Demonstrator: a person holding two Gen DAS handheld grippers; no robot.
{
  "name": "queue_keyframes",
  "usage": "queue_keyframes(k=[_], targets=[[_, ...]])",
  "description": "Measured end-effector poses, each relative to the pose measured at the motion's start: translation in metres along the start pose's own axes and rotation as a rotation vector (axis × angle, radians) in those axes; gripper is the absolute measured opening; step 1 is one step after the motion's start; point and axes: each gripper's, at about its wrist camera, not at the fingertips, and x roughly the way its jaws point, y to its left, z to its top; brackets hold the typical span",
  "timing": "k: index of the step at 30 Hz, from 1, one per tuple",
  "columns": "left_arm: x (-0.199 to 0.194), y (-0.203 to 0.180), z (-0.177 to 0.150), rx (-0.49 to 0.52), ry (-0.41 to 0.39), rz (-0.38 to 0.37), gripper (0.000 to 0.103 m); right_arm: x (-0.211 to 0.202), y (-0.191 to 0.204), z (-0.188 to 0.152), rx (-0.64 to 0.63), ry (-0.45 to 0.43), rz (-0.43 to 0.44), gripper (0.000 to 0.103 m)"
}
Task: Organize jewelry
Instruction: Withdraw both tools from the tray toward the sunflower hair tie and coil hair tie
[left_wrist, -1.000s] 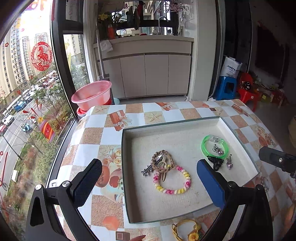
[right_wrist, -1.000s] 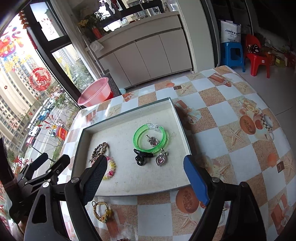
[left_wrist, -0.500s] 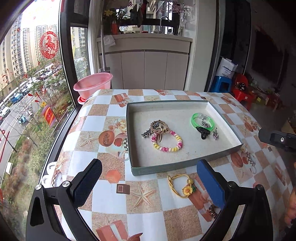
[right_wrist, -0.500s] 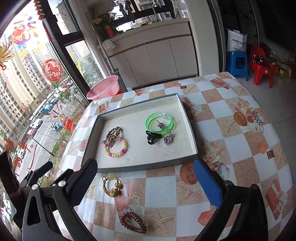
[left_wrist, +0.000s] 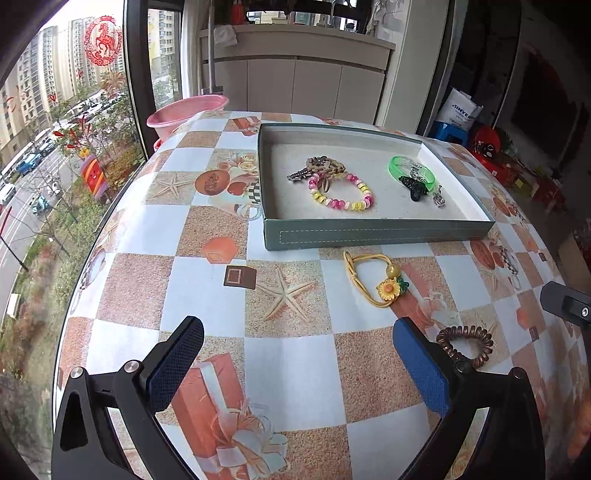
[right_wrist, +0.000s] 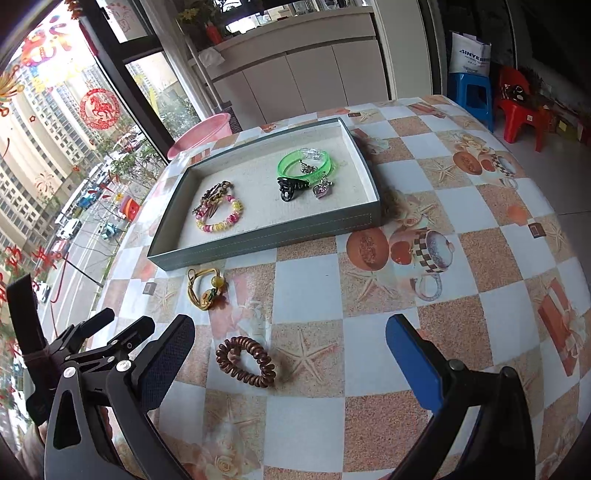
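Both grippers hover above the bench (right_wrist: 480, 258), left gripper (left_wrist: 295, 363) and right gripper (right_wrist: 290, 360) each with fingers spread wide, holding nothing. The tray (right_wrist: 266, 236) carries a beaded bracelet (right_wrist: 221, 218), green bangle (right_wrist: 291, 160) and black clip (right_wrist: 290, 186). Outside it lie 2 pieces: yellow flower tie (right_wrist: 207, 286), brown coil tie (right_wrist: 245, 362).
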Motion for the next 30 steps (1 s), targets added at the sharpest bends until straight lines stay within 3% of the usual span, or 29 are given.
queue_keyframes(k=[13, 30], targets=[[0.016, 0.009, -0.002, -0.046, 0.043, 0.01, 0.103, 0.02, 0.01, -0.031, -0.059, 0.066, -0.056, 0.103], [0.045, -0.018, 0.02, -0.021, 0.066, 0.018, 0.103, 0.039, 0.024, -0.036, -0.17, 0.075, -0.141, 0.099]])
